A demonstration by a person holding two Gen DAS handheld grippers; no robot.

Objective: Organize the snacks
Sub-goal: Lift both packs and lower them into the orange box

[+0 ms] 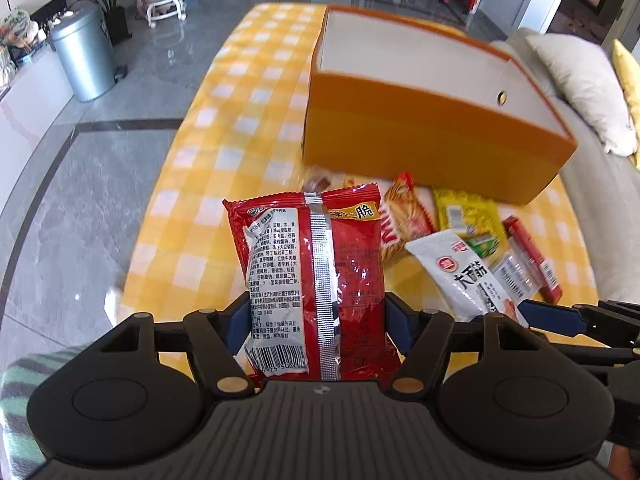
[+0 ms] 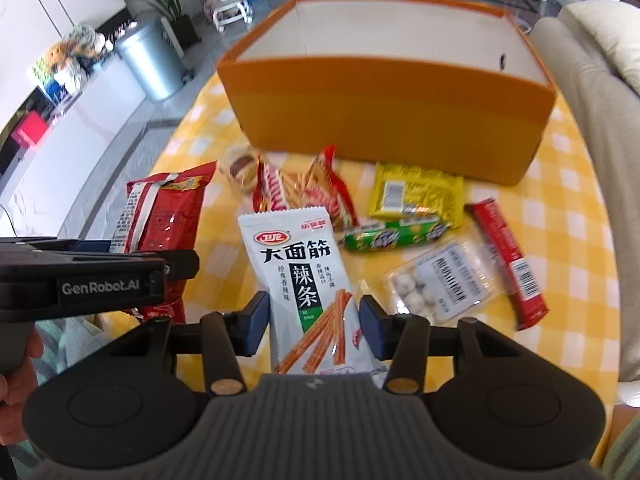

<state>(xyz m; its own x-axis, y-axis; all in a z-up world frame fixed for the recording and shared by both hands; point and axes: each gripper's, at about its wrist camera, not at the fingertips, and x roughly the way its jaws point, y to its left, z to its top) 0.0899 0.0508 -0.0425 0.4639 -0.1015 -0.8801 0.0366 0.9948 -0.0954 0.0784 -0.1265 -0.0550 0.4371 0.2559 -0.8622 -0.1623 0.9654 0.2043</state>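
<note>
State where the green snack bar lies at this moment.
In the right wrist view the green snack bar lies flat on the checked tablecloth, right of the white pouch, just below the yellow packet.

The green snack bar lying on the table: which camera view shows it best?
The right wrist view shows the green snack bar best: its full length lies in sight between the white spicy-strip pouch and the yellow packet. The left wrist view shows only a small green piece, mostly hidden behind the white pouch.
</note>
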